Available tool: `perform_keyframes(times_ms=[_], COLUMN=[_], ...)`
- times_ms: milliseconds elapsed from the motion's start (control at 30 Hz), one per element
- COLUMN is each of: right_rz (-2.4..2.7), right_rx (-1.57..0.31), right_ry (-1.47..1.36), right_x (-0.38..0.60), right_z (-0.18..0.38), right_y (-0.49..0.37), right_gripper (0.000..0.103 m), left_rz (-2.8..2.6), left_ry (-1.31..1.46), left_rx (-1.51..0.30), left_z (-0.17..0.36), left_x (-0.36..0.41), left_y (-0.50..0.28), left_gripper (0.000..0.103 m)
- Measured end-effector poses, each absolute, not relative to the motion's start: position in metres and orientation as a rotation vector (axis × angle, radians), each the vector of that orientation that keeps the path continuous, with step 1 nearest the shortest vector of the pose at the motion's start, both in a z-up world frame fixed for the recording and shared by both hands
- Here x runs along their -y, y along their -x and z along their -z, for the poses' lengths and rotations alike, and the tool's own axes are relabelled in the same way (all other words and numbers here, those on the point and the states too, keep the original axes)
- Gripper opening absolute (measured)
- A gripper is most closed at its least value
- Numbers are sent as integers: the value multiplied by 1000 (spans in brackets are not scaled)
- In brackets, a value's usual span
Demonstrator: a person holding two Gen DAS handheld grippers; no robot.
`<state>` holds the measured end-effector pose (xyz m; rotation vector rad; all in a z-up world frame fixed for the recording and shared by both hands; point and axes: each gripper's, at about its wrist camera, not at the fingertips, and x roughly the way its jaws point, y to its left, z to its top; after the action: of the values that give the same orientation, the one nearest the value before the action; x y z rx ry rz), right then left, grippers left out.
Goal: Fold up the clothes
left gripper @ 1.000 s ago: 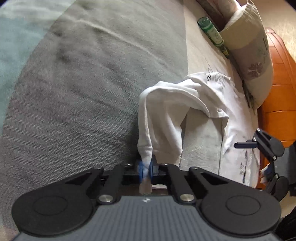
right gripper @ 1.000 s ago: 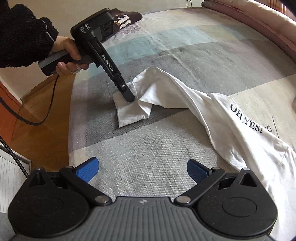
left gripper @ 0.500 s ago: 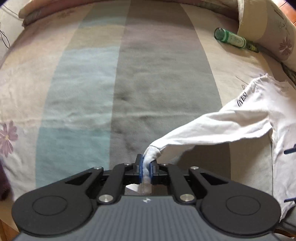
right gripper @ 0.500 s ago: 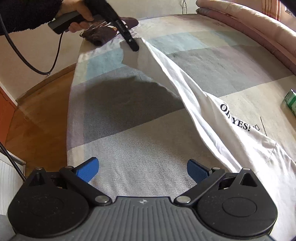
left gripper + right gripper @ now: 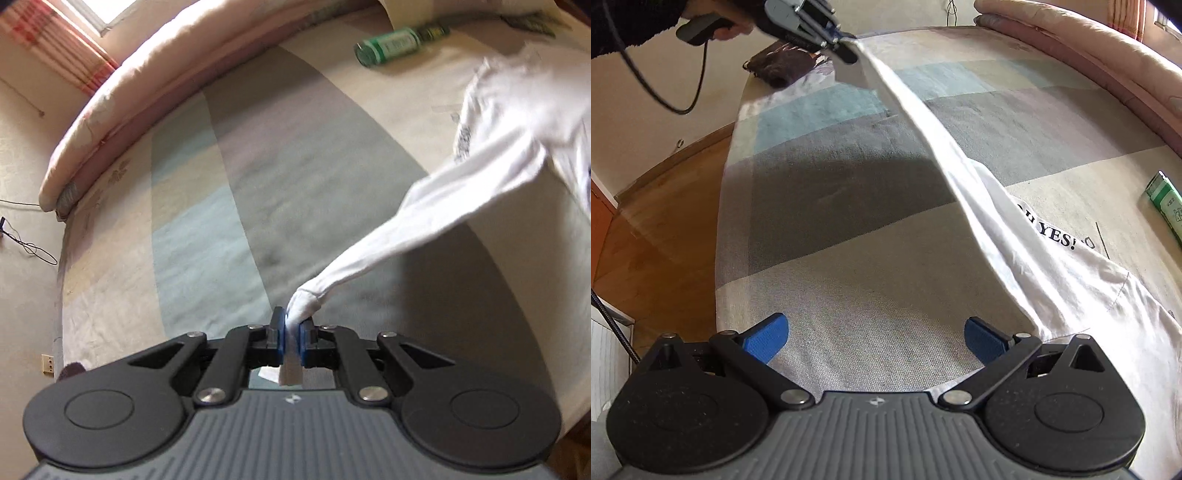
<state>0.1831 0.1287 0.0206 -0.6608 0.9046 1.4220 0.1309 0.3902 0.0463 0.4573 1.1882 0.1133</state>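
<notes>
White cotton sleeve of the shirt is now pulled out taut above the bed — a second ago it lay crumpled. The left hand-held gripper is clamped on its cuff; the right hand-held gripper gapes wide, holding nothing. The shirt looks ready for laying flat.

The white shirt runs off the right edge; its print's first letters are hidden by a fold.
</notes>
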Motion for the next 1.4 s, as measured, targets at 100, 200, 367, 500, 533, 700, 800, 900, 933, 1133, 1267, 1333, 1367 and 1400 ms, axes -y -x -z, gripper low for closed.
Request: perform_keyframes(times_ms=[100, 200, 367, 500, 533, 700, 800, 900, 933, 1133, 1267, 1333, 1367, 1400], right_rz=[-1430, -1443, -1452, -1453, -1454, -1448, -1439, -1425, -1421, -1361, -1325, -1318, -1317, -1316], right_rx=[-904, -898, -895, -889, -886, -880, -883, -891, -893, -893, -913, -911, -908, -906], right_ry=[672, 691, 714, 706, 702, 690, 686, 690, 692, 724, 705, 697, 703, 709], right_x=[-128, -129, -131, -136, -138, -142, -143, -141, -141, -136, -138, -140, -142, -143], right_z=[-18, -16, -13, -15, -16, -16, -16, -14, -14, -6, -4, -5, -5, -5], right_y=[-182, -181, -181, -184, -186, -190, -192, -194, -195, -198, -204, -207, -208, -209], right_gripper=[103, 103, 103, 103, 103, 103, 103, 103, 103, 103, 103, 103, 103, 103], left_rz=[-92, -82, -71, -128, -160, -341, -422, -438, -438, -460, -478, -487, -491, -498], left_ry=[-444, -412, -370, -277, -243, 28, 235, 344, 366, 319, 242, 203, 184, 175], left_rx=[-1271, -1324, -1402, -1488, -1493, -1417, -1315, -1282, -1308, -1301, -1254, -1229, -1217, -1202], left_z=[-14, 5, 16, 19, 18, 8, 9, 25, 34, 36, 24, 18, 15, 11], left_x=[-387, -385, -384, -399, -406, -445, -466, -472, -472, -465, -460, -457, -456, -457], left_y=[-119, -109, -91, -78, -76, -75, -80, -88, -91, -104, -111, -115, -117, -118], left_gripper=[7, 12, 17, 28, 28, 27, 30, 40, 46, 17, 3, 3, 4, 9])
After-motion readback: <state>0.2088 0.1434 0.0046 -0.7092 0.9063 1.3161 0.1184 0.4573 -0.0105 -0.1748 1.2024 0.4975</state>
